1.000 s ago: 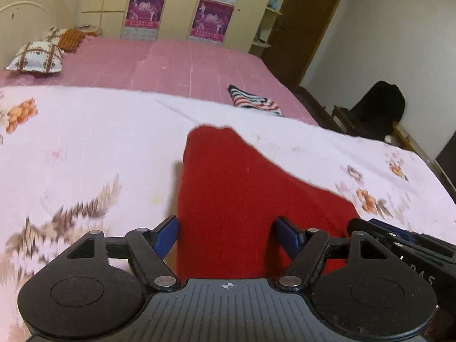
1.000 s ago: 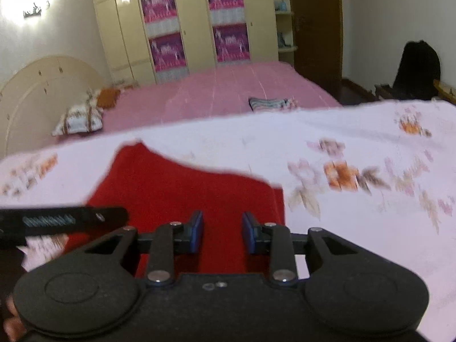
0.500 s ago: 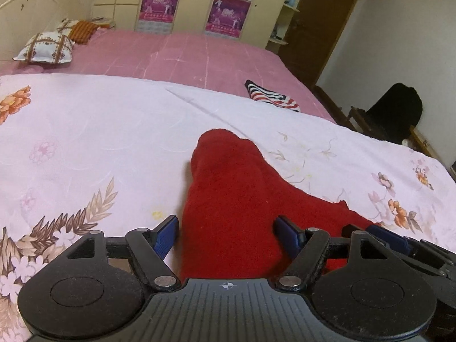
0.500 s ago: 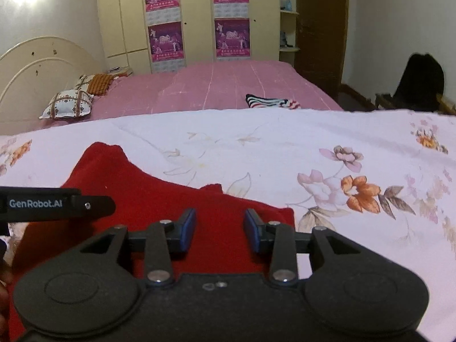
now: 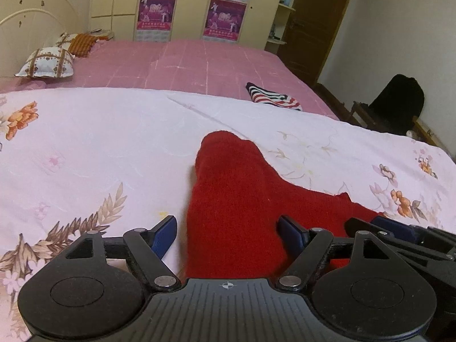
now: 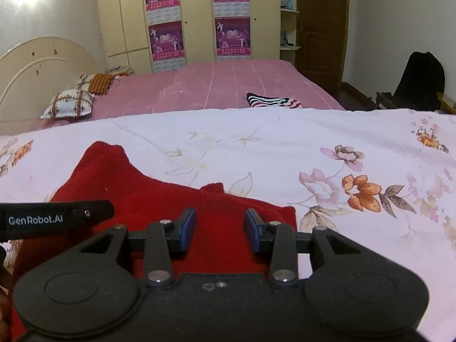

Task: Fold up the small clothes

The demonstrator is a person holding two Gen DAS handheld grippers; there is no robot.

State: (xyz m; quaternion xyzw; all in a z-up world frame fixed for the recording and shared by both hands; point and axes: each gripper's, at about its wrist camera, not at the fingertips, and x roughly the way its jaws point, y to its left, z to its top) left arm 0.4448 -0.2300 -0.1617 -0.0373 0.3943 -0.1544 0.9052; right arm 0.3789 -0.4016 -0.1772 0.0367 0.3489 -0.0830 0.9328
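A red knitted garment (image 5: 242, 188) lies flat on the floral sheet (image 5: 85, 148), one narrow end reaching away from me. My left gripper (image 5: 226, 222) stands over its near edge. The jaws are opening, with the red cloth between the blue pads (image 5: 165, 233) but not pressed by them. My right gripper (image 6: 220, 213) hovers over the garment (image 6: 136, 188) near its right corner, jaws apart, cloth showing flat in the gap. Each gripper shows at the edge of the other's view: the right gripper (image 5: 399, 228) and the left gripper (image 6: 57, 219).
A folded striped garment (image 5: 272, 97) lies on the pink bedspread (image 5: 185, 62) beyond the floral sheet. Pillows (image 5: 47, 62) sit by the headboard at far left. A chair draped in black (image 5: 399, 108) stands at the right, by the wall.
The red garment has come down to lie flat on the sheet. The right gripper has sunk with it and its jaws have spread a little. The left jaws stand slightly wider.
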